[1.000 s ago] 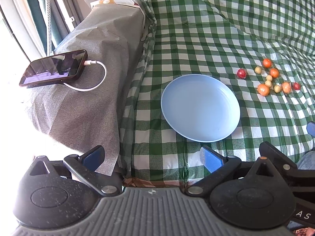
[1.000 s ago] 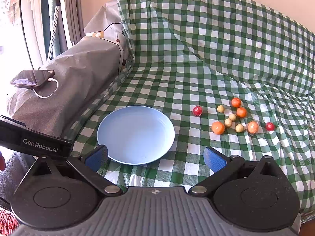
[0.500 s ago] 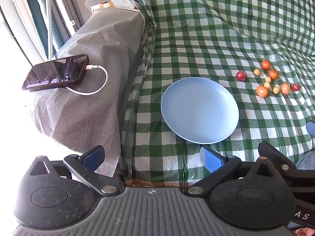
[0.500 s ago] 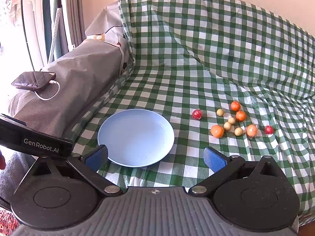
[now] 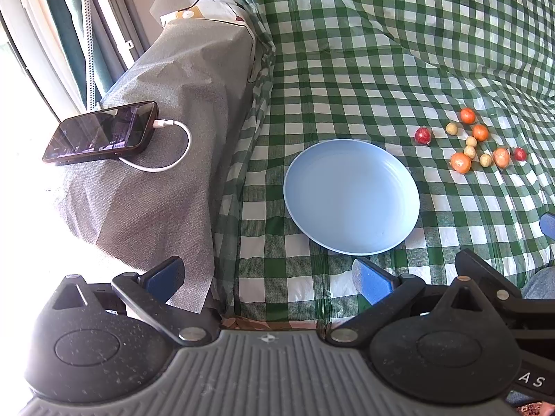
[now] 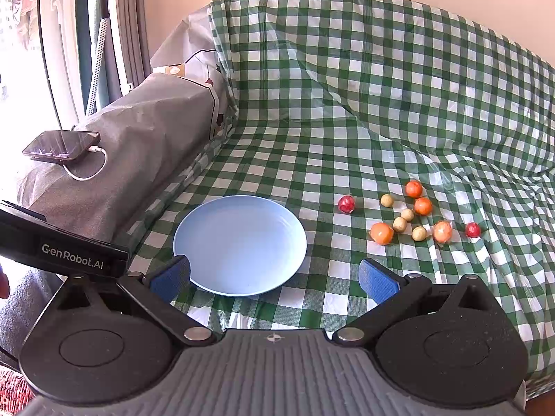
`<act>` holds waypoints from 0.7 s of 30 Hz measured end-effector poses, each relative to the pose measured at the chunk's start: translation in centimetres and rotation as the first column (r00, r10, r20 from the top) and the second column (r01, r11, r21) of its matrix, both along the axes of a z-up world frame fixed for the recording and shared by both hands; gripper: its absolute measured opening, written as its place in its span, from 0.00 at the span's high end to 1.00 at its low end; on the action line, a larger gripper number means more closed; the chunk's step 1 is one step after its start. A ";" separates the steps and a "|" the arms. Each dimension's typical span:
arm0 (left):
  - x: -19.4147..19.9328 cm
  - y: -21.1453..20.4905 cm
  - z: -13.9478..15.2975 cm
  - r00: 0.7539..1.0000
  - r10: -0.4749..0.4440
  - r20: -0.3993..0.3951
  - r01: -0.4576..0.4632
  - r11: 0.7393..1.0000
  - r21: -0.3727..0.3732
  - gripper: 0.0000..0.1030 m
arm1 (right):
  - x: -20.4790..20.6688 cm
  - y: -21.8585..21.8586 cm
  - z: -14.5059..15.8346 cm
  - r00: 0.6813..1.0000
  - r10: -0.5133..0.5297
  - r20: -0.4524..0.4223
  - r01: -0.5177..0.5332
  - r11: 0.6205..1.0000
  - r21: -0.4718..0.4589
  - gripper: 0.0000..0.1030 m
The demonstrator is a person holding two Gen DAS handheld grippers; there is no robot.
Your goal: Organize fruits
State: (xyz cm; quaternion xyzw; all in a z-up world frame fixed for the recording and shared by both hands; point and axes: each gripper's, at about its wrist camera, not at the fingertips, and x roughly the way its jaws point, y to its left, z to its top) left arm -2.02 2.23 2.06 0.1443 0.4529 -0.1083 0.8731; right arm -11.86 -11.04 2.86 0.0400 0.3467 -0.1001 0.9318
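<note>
An empty light blue plate (image 5: 350,197) (image 6: 239,244) lies on the green checked cloth (image 6: 312,111). To its right lies a loose cluster of small fruits: orange ones (image 6: 381,233) (image 5: 460,162), pale yellow ones (image 6: 399,224) and two red ones (image 6: 346,204) (image 5: 422,135). My left gripper (image 5: 267,277) is open and empty, near the plate's front left. My right gripper (image 6: 274,277) is open and empty, just before the plate's front edge. The fruits lie well ahead and right of both.
A grey covered armrest (image 5: 156,159) rises at the left. A black phone (image 5: 100,133) (image 6: 60,146) with a white cable lies on it. The cloth climbs a backrest behind. The left gripper's body (image 6: 62,253) shows in the right wrist view.
Both grippers have drawn back and lifted slightly; the plate and fruits look a little farther away. Nothing on the cloth has moved.
</note>
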 end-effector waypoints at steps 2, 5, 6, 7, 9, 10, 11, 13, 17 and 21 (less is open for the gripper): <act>0.0 -0.1 0.0 1.000 -0.002 -0.002 0.002 1.000 0.003 0.00 | 0.0 -0.1 0.0 1.000 0.000 -0.001 0.000 1.000 0.002 0.01; 0.2 -0.4 0.1 1.000 -0.009 -0.010 0.009 1.000 0.005 0.00 | -0.1 -0.3 0.0 1.000 -0.003 0.002 0.003 1.000 0.007 0.01; 0.3 -0.6 0.1 1.000 -0.012 -0.012 0.012 1.000 0.007 0.00 | -0.1 -0.4 -0.1 1.000 -0.005 0.000 0.005 1.000 0.015 0.01; 0.3 -0.9 0.0 1.000 -0.016 -0.014 0.016 1.000 0.010 0.00 | -0.1 -0.6 -0.1 1.000 -0.009 -0.007 0.009 1.000 0.021 0.01; 0.4 -1.6 -0.1 0.999 -0.029 -0.022 0.029 0.999 0.018 0.00 | -0.1 -1.2 -0.2 0.999 -0.023 -0.024 0.024 0.999 0.039 0.01; 0.5 -2.0 -0.3 0.999 -0.035 -0.027 0.036 0.999 0.022 0.00 | -0.1 -1.5 -0.3 0.999 -0.033 -0.033 0.034 0.998 0.044 0.01; 0.6 -2.4 -0.4 0.999 -0.041 -0.034 0.042 0.999 0.026 0.00 | -0.1 -1.8 -0.3 0.998 -0.045 -0.039 0.046 0.998 0.043 0.01; 0.7 -3.2 -0.8 0.997 -0.054 -0.045 0.056 0.998 0.036 0.00 | -0.1 -2.5 -0.5 0.997 -0.072 -0.040 0.073 0.997 0.014 0.01; 1.2 -5.1 -1.5 0.995 -0.080 -0.066 0.084 0.995 0.059 0.00 | -0.3 -4.4 -0.7 0.992 -0.130 0.007 0.130 0.991 -0.033 0.01; 1.8 -7.6 -2.2 0.990 -0.108 -0.085 0.115 0.990 0.077 0.00 | -0.6 -7.0 -1.4 0.982 -0.189 0.026 0.189 0.982 -0.006 0.01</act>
